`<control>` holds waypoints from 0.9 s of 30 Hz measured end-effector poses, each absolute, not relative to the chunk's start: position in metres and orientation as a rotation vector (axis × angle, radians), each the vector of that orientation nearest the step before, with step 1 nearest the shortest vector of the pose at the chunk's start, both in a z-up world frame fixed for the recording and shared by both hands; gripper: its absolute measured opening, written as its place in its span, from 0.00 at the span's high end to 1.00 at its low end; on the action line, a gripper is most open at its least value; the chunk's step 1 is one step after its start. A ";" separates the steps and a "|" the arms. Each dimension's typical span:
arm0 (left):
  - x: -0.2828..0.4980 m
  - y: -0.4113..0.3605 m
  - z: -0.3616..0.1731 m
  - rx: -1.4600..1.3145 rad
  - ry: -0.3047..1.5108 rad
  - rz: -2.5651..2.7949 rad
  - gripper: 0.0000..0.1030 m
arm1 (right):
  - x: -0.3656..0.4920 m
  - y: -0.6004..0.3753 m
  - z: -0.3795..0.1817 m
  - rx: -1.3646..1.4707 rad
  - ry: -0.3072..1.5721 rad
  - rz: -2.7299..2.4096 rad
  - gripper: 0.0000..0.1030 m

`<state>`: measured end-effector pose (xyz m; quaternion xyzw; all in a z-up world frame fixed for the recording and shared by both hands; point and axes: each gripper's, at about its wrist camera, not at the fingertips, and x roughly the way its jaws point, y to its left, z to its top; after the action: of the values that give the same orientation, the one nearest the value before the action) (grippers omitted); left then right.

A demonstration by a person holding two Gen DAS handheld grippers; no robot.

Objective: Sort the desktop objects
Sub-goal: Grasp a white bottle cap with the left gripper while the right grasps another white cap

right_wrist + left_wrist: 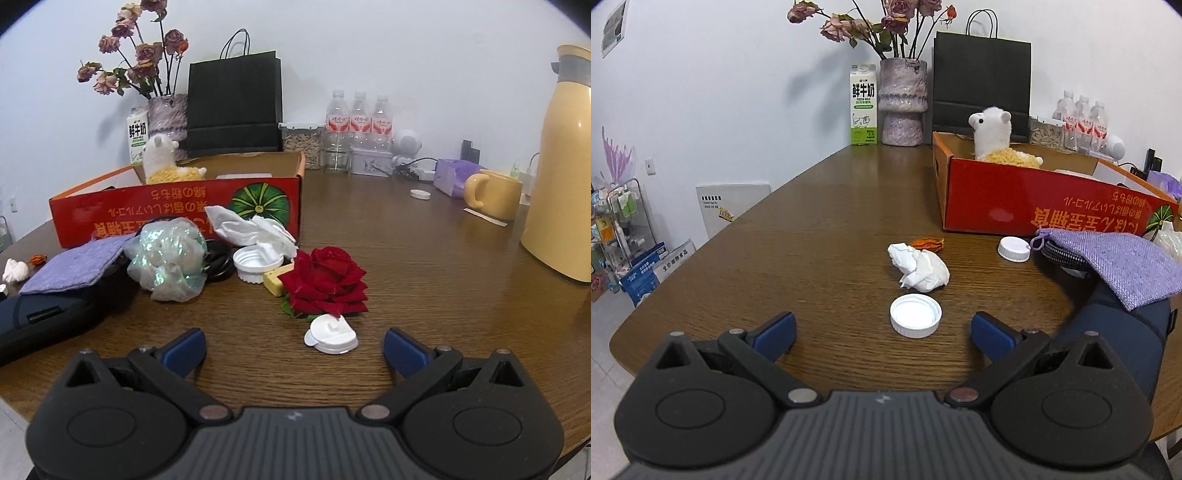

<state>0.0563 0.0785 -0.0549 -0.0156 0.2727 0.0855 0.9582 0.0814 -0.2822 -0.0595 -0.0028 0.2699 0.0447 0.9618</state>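
the left gripper hung wide open and empty, a white bottle cap on the wooden table between its fingers, crumpled tissue just beyond. the right gripper gaped empty too, near a white flip lid touching a red rose

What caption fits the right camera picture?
Open right gripper faces a white lid and red rose on the table.
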 end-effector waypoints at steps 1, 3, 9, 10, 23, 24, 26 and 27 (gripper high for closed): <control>0.057 0.079 -0.055 -0.031 0.551 0.173 0.00 | 0.082 -0.283 -0.059 -0.006 0.547 0.091 0.00; 0.059 0.079 -0.056 -0.030 0.546 0.171 0.00 | 0.082 -0.283 -0.059 -0.006 0.544 0.091 0.00; 0.063 0.079 -0.057 -0.029 0.538 0.163 0.00 | 0.083 -0.284 -0.059 -0.005 0.540 0.089 0.00; 0.063 0.080 -0.057 -0.029 0.537 0.160 0.02 | 0.083 -0.284 -0.059 -0.003 0.540 0.082 0.00; 0.067 0.072 -0.051 -0.021 0.527 0.128 0.41 | 0.087 -0.291 -0.056 0.003 0.530 0.064 0.26; 0.068 0.071 -0.051 -0.017 0.528 0.121 0.50 | 0.087 -0.291 -0.055 0.002 0.530 0.068 0.29; 0.070 0.070 -0.050 -0.016 0.529 0.112 0.63 | 0.087 -0.290 -0.055 0.002 0.526 0.073 0.38; 0.070 0.070 -0.049 -0.020 0.531 0.107 0.67 | 0.086 -0.290 -0.055 -0.001 0.523 0.074 0.45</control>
<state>0.0700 0.0703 -0.0493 -0.0099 0.2624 0.0526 0.9635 0.0865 -0.2902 -0.0547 -0.0003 0.2587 0.0366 0.9653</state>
